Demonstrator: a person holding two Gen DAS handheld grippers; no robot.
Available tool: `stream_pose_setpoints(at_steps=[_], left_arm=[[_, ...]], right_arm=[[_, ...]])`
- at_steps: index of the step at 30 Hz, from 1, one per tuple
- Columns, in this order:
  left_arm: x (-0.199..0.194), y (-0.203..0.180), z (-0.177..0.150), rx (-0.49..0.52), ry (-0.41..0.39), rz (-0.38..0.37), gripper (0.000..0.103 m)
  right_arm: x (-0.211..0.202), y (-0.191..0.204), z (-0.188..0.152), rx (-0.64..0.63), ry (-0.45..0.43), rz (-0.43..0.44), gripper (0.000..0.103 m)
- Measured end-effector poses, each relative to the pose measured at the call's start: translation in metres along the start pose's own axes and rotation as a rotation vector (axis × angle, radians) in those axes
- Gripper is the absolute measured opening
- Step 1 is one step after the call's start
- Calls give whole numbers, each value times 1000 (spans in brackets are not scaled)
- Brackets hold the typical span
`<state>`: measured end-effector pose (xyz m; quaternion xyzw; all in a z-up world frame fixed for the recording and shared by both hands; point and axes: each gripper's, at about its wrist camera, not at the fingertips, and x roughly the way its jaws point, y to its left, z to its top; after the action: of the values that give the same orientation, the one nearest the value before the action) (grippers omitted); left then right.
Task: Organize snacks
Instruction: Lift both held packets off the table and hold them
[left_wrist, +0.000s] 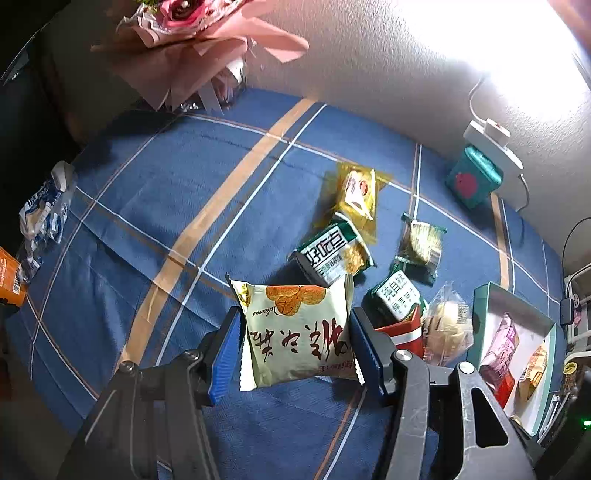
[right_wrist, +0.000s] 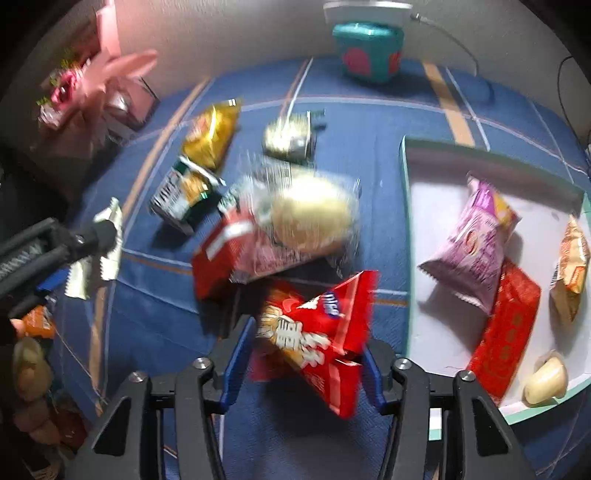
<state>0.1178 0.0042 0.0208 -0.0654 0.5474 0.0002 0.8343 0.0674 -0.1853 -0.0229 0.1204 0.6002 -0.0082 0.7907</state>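
Right gripper (right_wrist: 301, 363) pinches a crinkly red snack packet (right_wrist: 317, 339); carry it level over the teal-rimmed white tray (right_wrist: 406, 236) before releasing.

Left cloth (left_wrist: 155, 206) bare; snacks (left_wrist: 332, 251) right

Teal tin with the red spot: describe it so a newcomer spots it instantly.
Follow the blue plaid cloth to its far edge by the wall. There the small teal metal tin stands alone, in front of a white power strip. Unlike the soft snack packets, it is a rigid box.
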Motion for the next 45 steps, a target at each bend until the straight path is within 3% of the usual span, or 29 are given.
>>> stream_pose_setpoints(at_steps=[8,12,18,22,23,24,25,31,33,45], left_arm=[[-2,-7,-2,12,-6,-3,59],[-2,-6,-1,11,-7,-3,59],[-1,-5,-1,11,-2,-10,59],[0,-3,-1,4,2,-18,59],[1,-3,-1,3,5,-21,59],[2,-2,-1,2,8,-23,59],[3,-2,-1,2,11,-23,59],[9,-1,-1,-4,29,-26,59],[11,0,0,-8,33,-27,59],[-4,-5,1,1,-6,-46,59]], right_arm=[[-13,-12,-2,27,-17,6,54],[-6,-15,-5,39,-4,15,38],[-2,-19,-5,64,-1,46,36],[-1,-21,-5,70,6,50,42],[0,-20,-4,70,9,52,49],[2,-19,-4,68,17,48,66],[6,-17,-5,59,27,33,72],[30,4,-10,-47,63,-39,71],[38,6,-12,-60,76,-65,60],[-14,-8,-9,-5,-47,23,56]])
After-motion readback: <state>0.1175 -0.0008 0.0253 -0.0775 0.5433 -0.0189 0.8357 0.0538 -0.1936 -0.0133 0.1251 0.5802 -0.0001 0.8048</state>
